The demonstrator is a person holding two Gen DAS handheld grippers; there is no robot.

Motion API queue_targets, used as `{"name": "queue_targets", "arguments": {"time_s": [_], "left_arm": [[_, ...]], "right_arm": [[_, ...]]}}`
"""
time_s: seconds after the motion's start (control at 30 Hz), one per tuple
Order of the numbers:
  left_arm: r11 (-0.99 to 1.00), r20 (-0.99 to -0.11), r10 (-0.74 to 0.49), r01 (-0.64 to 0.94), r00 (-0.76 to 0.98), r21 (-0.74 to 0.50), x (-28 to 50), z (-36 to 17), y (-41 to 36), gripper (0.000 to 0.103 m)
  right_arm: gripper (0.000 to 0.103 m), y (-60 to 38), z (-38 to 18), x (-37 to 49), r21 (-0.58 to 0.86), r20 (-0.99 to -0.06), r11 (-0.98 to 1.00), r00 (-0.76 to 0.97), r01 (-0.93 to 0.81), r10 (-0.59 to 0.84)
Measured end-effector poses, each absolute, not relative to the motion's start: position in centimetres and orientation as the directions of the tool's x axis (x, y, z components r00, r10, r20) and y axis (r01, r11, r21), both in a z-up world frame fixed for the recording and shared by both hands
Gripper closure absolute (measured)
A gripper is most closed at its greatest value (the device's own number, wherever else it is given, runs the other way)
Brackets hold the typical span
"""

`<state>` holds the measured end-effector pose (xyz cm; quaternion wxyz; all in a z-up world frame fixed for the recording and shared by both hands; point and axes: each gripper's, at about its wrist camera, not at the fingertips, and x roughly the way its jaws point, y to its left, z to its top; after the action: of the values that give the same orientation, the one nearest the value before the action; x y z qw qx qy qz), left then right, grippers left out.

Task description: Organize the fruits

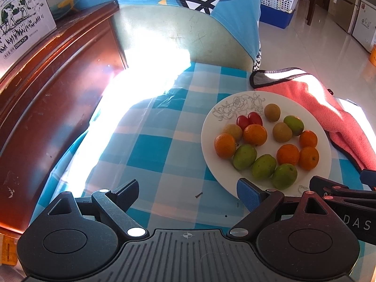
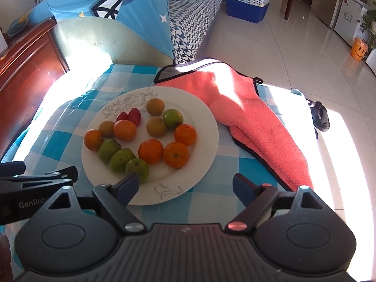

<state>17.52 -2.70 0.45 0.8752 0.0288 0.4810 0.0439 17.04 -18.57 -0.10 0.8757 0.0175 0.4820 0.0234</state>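
Observation:
A white plate rests on the blue checked tablecloth. It holds several oranges, several green fruits, three brownish fruits and two cherry tomatoes. My left gripper is open over the cloth, left of the plate, with nothing between its fingers. My right gripper is open above the plate's near rim; its left finger stands in front of a green fruit, and whether they touch I cannot tell.
A pink towel lies right of the plate. A dark wooden cabinet with a milk carton stands left. Behind the table is a chair draped in blue cloth. Tiled floor and a blue bin lie beyond.

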Motion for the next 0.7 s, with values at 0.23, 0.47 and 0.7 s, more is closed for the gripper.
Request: {"name": "queue_targets", "arguments": {"time_s": [0.23, 0.47, 0.7], "left_arm": [[0.993, -0.838, 0.114, -0.048, 0.534, 0.105, 17.48, 0.38, -2.80, 0.011], [0.993, -0.838, 0.116, -0.048, 0.534, 0.107, 17.47, 0.36, -2.83, 0.011], [0.993, -0.838, 0.121, -0.050, 0.533, 0.111, 17.34, 0.44, -2.78, 0.011]], "right_arm": [[0.016, -18.14, 0.04, 16.88, 0.028, -0.837, 0.999, 0.545, -0.042, 0.046], [0.016, -18.04, 0.18, 16.79, 0.013, -0.833, 0.999, 0.552, -0.046, 0.037], [0.016, -18.04, 0.20, 16.71, 0.009, -0.832, 0.999, 0.554, -0.053, 0.036]]}}
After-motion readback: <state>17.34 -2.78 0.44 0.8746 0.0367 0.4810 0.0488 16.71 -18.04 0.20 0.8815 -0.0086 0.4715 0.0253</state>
